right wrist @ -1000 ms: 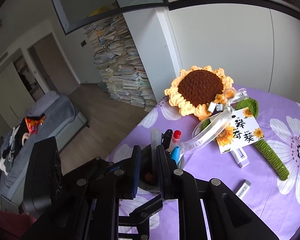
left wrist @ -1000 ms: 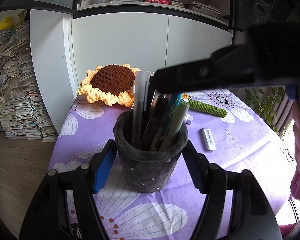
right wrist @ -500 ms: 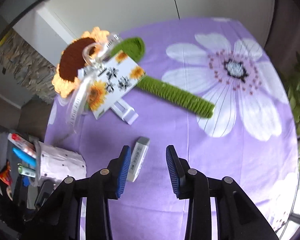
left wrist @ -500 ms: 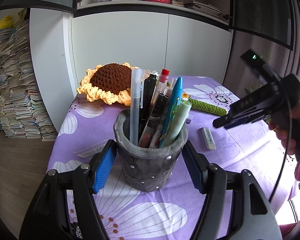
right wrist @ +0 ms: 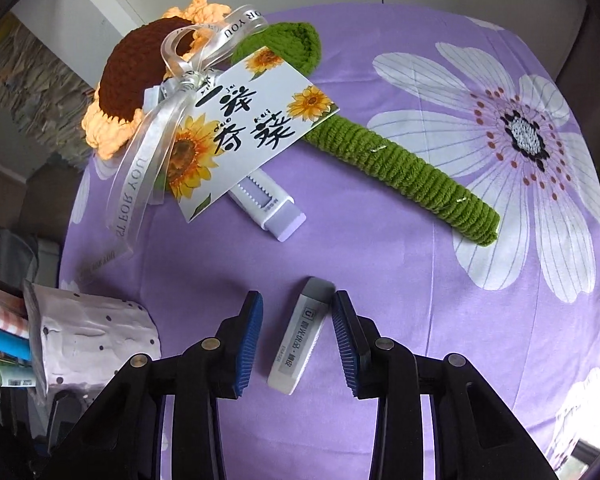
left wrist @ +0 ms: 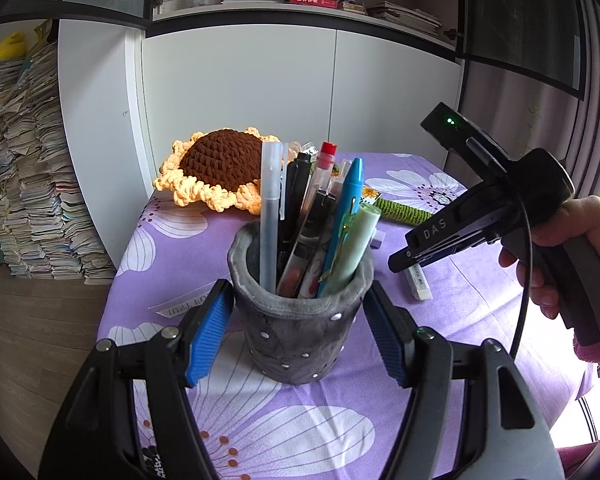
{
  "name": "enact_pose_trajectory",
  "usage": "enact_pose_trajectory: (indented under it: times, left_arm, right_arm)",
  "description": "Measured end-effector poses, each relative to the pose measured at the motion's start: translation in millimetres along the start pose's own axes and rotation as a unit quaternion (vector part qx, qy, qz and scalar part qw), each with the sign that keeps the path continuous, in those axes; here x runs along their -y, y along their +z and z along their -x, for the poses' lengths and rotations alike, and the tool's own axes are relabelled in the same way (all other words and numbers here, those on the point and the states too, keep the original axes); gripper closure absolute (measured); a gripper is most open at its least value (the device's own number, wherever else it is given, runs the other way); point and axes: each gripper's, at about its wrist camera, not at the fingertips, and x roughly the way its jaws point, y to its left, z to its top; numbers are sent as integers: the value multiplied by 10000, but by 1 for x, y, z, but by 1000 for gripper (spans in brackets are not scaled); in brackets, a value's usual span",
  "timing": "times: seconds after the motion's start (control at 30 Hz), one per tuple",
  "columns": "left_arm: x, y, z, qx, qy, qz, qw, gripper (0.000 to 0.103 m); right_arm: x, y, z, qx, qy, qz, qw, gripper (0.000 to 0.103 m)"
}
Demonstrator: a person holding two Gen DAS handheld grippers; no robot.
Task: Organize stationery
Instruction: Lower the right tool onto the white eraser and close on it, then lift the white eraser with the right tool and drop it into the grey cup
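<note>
A grey felt pen holder (left wrist: 296,336) full of pens (left wrist: 312,216) stands on the purple flowered tablecloth (left wrist: 300,432). My left gripper (left wrist: 299,290) is shut on it, with the blue pads against both sides. In the right wrist view a grey-and-white eraser (right wrist: 300,340) lies flat on the cloth. My right gripper (right wrist: 297,300) points down over it, open, one finger on each side and neither pad pressing. The left wrist view shows that gripper (left wrist: 404,258) in a person's hand (left wrist: 548,248), just above the eraser (left wrist: 418,284).
A crochet sunflower (right wrist: 132,80) with a green stem (right wrist: 400,164), ribbon and a printed card (right wrist: 244,128) lies at the far side. A white-and-lilac eraser case (right wrist: 268,204) pokes out from under the card. Cabinets and stacked papers (left wrist: 28,184) stand beyond the table.
My right gripper left the top of the pen holder, swung right and down over the eraser, and opened its jaws. The left gripper and pen holder stayed put.
</note>
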Motion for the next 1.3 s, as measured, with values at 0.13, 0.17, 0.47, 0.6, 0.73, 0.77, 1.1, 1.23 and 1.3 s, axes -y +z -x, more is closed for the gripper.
enact_pose_trajectory:
  times: [0.13, 0.17, 0.47, 0.6, 0.73, 0.77, 1.1, 1.23, 1.3]
  left_arm:
    - [0, 0, 0, 4, -13, 2, 10000, 37]
    - [0, 0, -1, 7, -17, 7, 10000, 37]
    - [1, 0, -1, 28, -22, 20, 10000, 36]
    - [1, 0, -1, 41, -28, 28, 10000, 36]
    - [1, 0, -1, 47, -31, 31, 10000, 36]
    - [1, 0, -1, 48, -34, 35, 10000, 36]
    - [0, 1, -1, 34, -37, 40, 10000, 37]
    - [-1, 1, -1, 40, -42, 57, 10000, 37]
    - [-1, 0, -1, 41, -43, 60, 10000, 36]
  right_arm:
    - [-4, -1, -1, 22, -106, 158, 9998, 84]
    - [-8, -1, -2, 19, -106, 210, 9997, 85]
    - [-26, -27, 59, 784, 372, 678, 9939, 86]
    - [-35, -47, 107, 1358, 629, 882, 9848, 86]
    - [-55, -54, 152, 1912, 961, 1111, 9705, 86]
    - [-62, -56, 161, 2029, 1044, 1207, 9661, 86]
    - [-121, -61, 151, 1715, 1352, 2083, 9534, 86]
    - [-122, -55, 125, 1389, 1307, 2025, 9605, 86]
    - [-120, -53, 116, 1309, 1319, 1990, 9622, 86]
